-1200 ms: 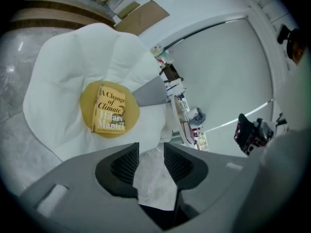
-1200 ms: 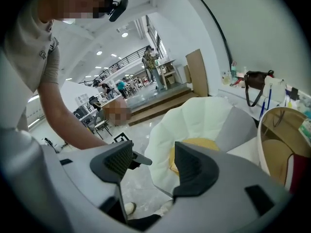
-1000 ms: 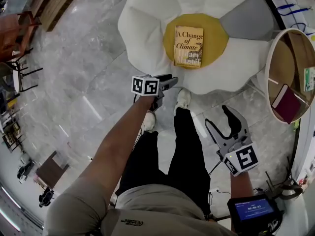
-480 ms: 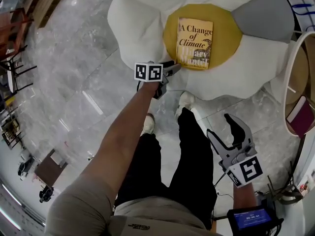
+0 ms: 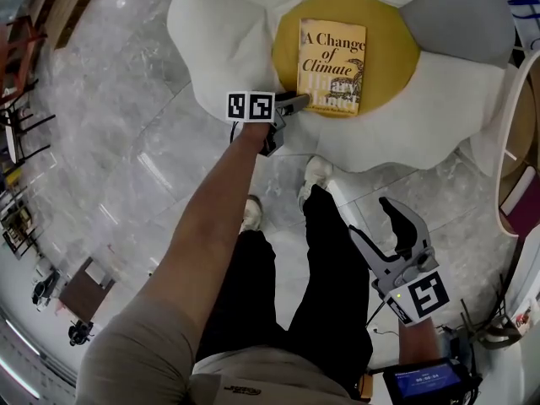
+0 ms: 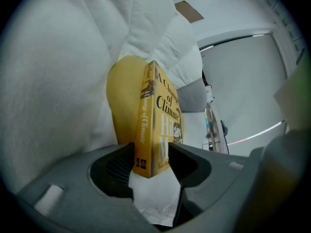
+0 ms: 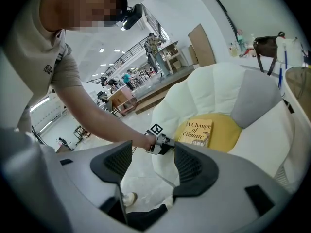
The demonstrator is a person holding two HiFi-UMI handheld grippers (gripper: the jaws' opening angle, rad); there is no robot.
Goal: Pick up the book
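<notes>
yellow book lined up in the open left jaws

nearest in, the right gripper (image 5: 377,226) hangs by the person's leg over the pale marble floor (image 5: 126,125), jaws spread wide with nothing in them. out ahead, the left gripper (image 5: 294,105) sits at the rim of the white petal cushion (image 5: 219,40). its jaws have just been opening and they stand wide. in the left gripper view the near spine corner of the book (image 5: 332,66) shows in the gap, and neither pad presses on it. the book lies flat, cover up, on the cushion's yellow centre (image 5: 396,49). its long axis runs away from the person: bottom edge nearest, title end farthest, spine on the side facing the left gripper, the whole thing turned just a touch off straight. beyond it, a grey petal (image 5: 460,15) of the cushion.
</notes>
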